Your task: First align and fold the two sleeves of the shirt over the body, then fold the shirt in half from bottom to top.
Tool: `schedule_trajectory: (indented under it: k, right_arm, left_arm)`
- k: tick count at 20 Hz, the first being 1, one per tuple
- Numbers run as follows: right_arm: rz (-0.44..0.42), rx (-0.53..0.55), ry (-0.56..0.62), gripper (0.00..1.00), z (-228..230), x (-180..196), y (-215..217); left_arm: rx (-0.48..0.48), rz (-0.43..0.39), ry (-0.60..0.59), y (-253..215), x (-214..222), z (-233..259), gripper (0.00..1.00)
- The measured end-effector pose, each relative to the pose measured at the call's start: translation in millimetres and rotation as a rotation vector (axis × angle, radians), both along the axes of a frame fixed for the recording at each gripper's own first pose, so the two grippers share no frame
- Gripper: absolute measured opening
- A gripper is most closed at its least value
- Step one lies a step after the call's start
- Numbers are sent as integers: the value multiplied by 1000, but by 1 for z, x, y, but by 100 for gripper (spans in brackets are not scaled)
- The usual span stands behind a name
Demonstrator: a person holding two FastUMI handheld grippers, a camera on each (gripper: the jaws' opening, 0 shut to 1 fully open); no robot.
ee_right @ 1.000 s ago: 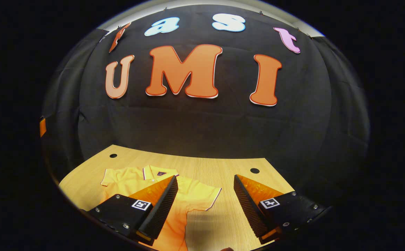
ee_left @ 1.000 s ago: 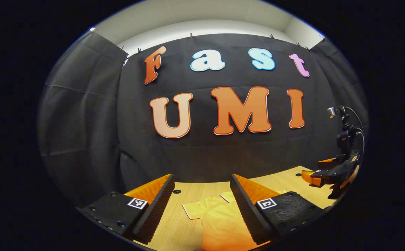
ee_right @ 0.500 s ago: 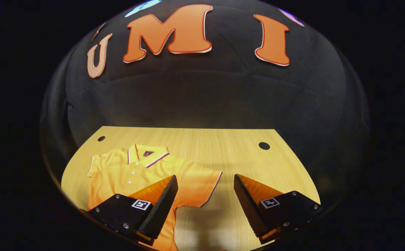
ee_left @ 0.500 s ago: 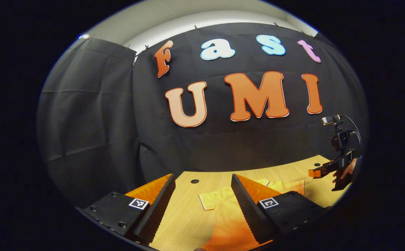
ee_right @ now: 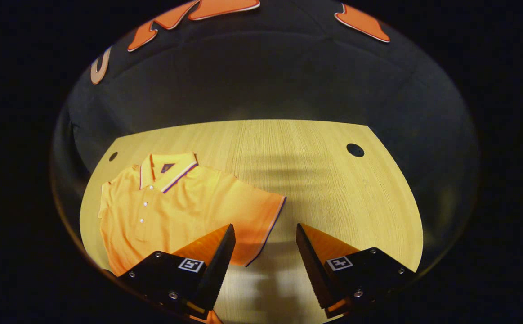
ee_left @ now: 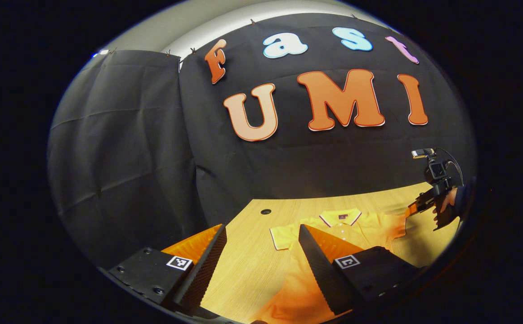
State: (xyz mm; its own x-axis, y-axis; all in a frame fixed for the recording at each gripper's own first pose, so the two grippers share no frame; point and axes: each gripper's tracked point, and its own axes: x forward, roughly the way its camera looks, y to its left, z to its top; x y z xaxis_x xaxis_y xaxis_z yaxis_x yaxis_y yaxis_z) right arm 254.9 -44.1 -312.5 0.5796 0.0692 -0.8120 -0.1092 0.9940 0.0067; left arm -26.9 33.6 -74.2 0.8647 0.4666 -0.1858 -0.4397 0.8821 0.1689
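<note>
In the left gripper view, the left gripper hangs above the counter with its jaws released, a wide gap between them and nothing held. The shirt, a short-sleeved polo, lies flat and face up on the counter, ahead of the jaws and off to the right-finger side; one sleeve lies spread out just beyond the gap, its cuff edge pointing toward the jaws. Farther off at the right edge, the right gripper shows in a person's hand, close over the other sleeve end; from here I cannot tell how its jaws stand.

In the right gripper view, the right gripper has its jaws released as well, clamping nothing. The shirt lies ahead and to the left-finger side, collar at the far end, neither sleeve folded in. The near sleeve reaches almost into the gap, its trimmed cuff just ahead of the left finger.

The shirt looks light, soft and limp: it should drape and wrinkle rather than hold shape, and may slide on the smooth counter. A pinch at each cuff edge, near the hem, seems the sensible hold for folding the sleeves over the body.
</note>
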Motion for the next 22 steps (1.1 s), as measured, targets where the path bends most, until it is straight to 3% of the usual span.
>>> schedule_trajectory:
  k: [7, 11, 13, 16, 17, 18, 19, 20, 22]
  right_arm:
    - [-22, 19, 231, 69, -47, 12, 5]
    - [-39, 4, 315, 69, -63, 18, 4]
    - [-31, -4, 365, 55, -65, 12, 9]
    - [-16, -30, 379, 49, -68, 18, 13]
    - [-12, -28, 384, 42, -68, 19, 14]
    - [-5, -22, 392, 43, -68, 20, 15]
    - [-11, -9, 400, 29, -68, 20, 16]
    - [-7, 5, 407, 22, -67, 20, 16]
    - [-31, 81, 432, 16, -66, 20, 20]
  left_arm:
    - [-8, 40, 49, 0, -6, -13, 99]
    - [-15, 47, 65, 2, -1, -16, 99]
    - [-21, 49, 73, 2, -1, -18, 99]
    - [-34, 54, 83, 3, 1, -22, 99]
    - [-37, 57, 84, 4, 1, -24, 99]
    - [-42, 57, 84, 4, 2, -24, 99]
    - [-47, 59, 84, 4, 2, -25, 99]
    - [-52, 61, 83, 5, 2, -25, 99]
    - [-62, 66, 85, 6, 3, -28, 99]
